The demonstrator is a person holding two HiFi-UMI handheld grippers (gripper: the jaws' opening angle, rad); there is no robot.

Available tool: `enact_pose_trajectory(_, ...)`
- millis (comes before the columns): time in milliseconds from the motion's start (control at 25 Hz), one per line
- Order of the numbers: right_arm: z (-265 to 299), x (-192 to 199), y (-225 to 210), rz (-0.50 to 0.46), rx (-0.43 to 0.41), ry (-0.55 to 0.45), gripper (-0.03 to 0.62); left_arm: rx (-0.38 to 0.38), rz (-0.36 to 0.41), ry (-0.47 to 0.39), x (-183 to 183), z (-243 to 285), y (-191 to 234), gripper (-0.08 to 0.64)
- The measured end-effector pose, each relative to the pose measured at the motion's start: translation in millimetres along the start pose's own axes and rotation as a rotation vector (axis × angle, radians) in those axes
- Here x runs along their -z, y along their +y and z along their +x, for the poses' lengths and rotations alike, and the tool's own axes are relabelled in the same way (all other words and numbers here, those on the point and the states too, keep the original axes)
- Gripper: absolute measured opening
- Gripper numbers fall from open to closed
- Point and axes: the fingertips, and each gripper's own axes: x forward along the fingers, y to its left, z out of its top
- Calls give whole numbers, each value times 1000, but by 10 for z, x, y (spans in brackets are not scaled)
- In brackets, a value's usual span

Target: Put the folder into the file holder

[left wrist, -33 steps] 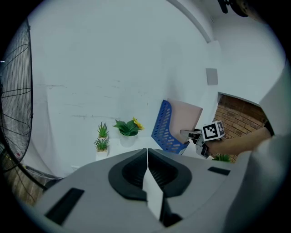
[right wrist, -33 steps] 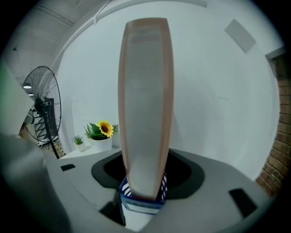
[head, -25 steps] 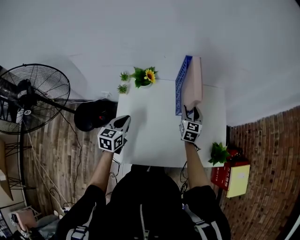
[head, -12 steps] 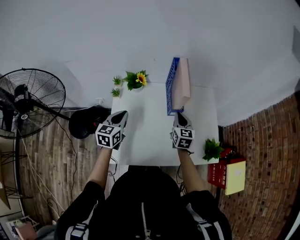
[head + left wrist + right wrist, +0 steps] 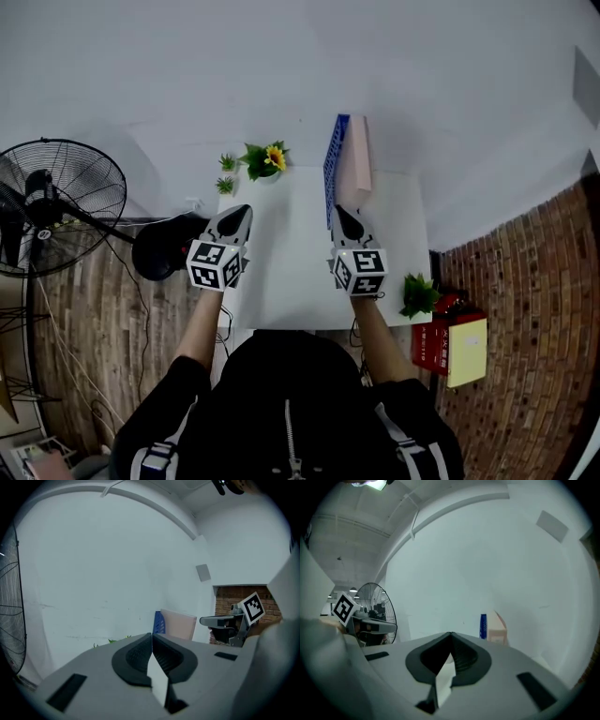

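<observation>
the person holds both grippers out over a white table [image 5: 281, 291], side by side and well apart from each other. the left gripper [image 5: 151, 634] is clenched, its dark pads meeting tip to tip with nothing between them. the right gripper [image 5: 451, 633] has just been closing its jaws, and they now stand pressed together, with nothing between them either.

the pink folder [image 5: 355, 157] is out of both grippers. it stands upright on its edge straight ahead of the right gripper, beyond that gripper's tips and clear of them, at the far edge of the table by the white wall. it leans against the blue lattice wall of the file holder [image 5: 331, 167], which rises on the folder's left, on the side toward the left gripper. seen from the left gripper, holder and folder lie ahead and off to the right.

ahead of the left gripper, at the table's far corner, sits a small sunflower plant [image 5: 263, 159] with two smaller green sprigs [image 5: 226, 172] beside it. a standing fan [image 5: 58, 207] is on the wooden floor far out to the left gripper's left. behind and to the right of the right gripper, a leafy plant [image 5: 418, 295] sits at the table's near corner, and a yellow book [image 5: 466, 352] lies past it.
</observation>
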Motion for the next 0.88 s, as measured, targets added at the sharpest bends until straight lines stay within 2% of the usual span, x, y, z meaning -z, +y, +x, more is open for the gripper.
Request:
enact_pose_trajectory(200,-83,-183,36,-9,-17,-49,9,3,13,-13,-63,-16,-40,25)
enact_pose_trajectory(880,-131,-170,27,-6,-14,-61,9,16,-1,23,58,16,-46,25)
